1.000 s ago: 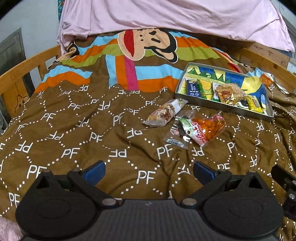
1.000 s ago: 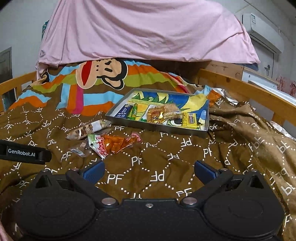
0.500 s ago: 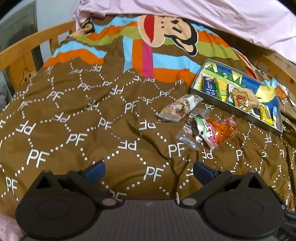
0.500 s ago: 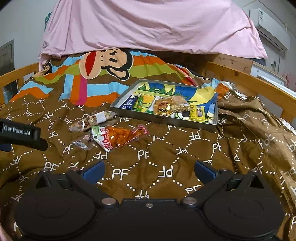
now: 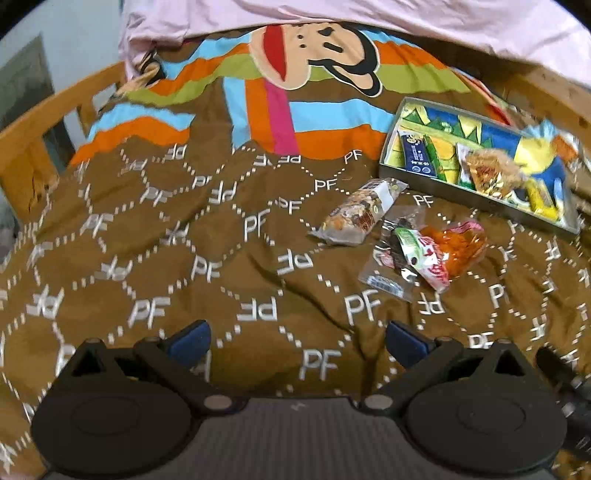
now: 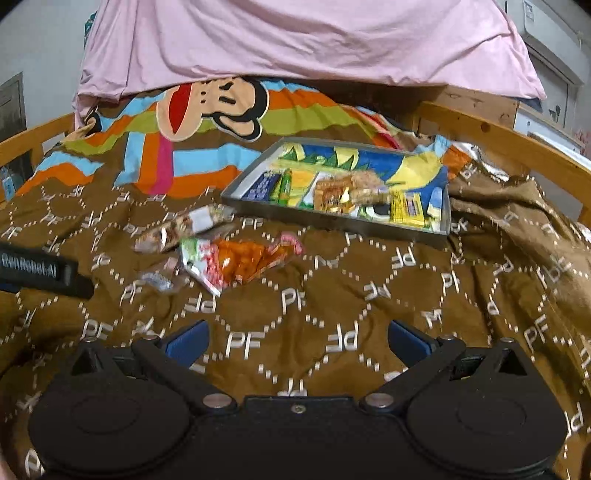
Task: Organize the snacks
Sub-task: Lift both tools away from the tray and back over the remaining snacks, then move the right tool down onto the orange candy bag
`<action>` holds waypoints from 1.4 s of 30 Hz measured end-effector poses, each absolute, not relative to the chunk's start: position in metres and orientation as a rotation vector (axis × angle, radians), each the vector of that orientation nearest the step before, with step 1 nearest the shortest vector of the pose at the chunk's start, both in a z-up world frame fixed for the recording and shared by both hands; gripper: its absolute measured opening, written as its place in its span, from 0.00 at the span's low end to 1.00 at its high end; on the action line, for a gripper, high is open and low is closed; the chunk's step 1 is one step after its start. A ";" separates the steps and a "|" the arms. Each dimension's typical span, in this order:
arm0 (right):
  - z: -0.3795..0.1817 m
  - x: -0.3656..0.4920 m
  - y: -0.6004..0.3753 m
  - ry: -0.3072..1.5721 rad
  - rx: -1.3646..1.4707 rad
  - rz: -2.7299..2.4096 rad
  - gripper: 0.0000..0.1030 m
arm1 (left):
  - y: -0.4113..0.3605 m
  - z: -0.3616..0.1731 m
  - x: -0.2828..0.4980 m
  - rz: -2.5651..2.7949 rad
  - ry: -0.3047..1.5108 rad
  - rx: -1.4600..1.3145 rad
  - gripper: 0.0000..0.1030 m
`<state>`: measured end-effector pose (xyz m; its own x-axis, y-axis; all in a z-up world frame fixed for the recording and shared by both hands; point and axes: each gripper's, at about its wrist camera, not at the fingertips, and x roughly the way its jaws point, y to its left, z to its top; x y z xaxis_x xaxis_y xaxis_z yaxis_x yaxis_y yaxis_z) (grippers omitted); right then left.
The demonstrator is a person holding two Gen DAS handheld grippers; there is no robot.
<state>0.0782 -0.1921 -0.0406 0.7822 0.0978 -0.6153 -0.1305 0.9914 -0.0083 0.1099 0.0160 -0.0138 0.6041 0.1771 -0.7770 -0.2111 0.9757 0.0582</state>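
Note:
Three loose snack packs lie on the brown bedspread: a brown nut pack (image 5: 360, 213) (image 6: 181, 227), an orange snack bag (image 5: 443, 251) (image 6: 240, 260), and a small clear packet (image 5: 388, 267) (image 6: 159, 277). A grey tray (image 5: 476, 201) (image 6: 332, 219) behind them holds several snacks. My left gripper (image 5: 297, 338) is open and empty, short of the packs and to their left. My right gripper (image 6: 297, 338) is open and empty, short of the orange bag. The left gripper's body (image 6: 40, 267) shows at the left of the right wrist view.
A wooden bed rail (image 5: 44, 122) (image 6: 517, 144) runs along both sides. A pink sheet (image 6: 295, 40) hangs over the far end. The blanket is bunched in folds at the right (image 6: 535, 229). An air conditioner (image 6: 550, 33) is on the right wall.
Both grippers have moved forward toward the snacks, which now look larger and nearer. The left view swung left, then partly back. Both grippers stayed open.

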 end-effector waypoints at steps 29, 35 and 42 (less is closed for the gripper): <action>-0.058 0.148 -0.190 0.698 -0.090 0.159 0.99 | 0.003 -0.063 0.192 -0.031 0.969 0.165 0.99; -0.065 0.164 -0.191 0.768 -0.036 0.163 0.99 | -0.001 -0.066 0.189 -0.069 0.958 0.189 1.00; -0.061 0.208 -0.193 0.902 0.108 0.226 0.99 | -0.007 -0.078 0.187 -0.097 0.941 0.208 1.00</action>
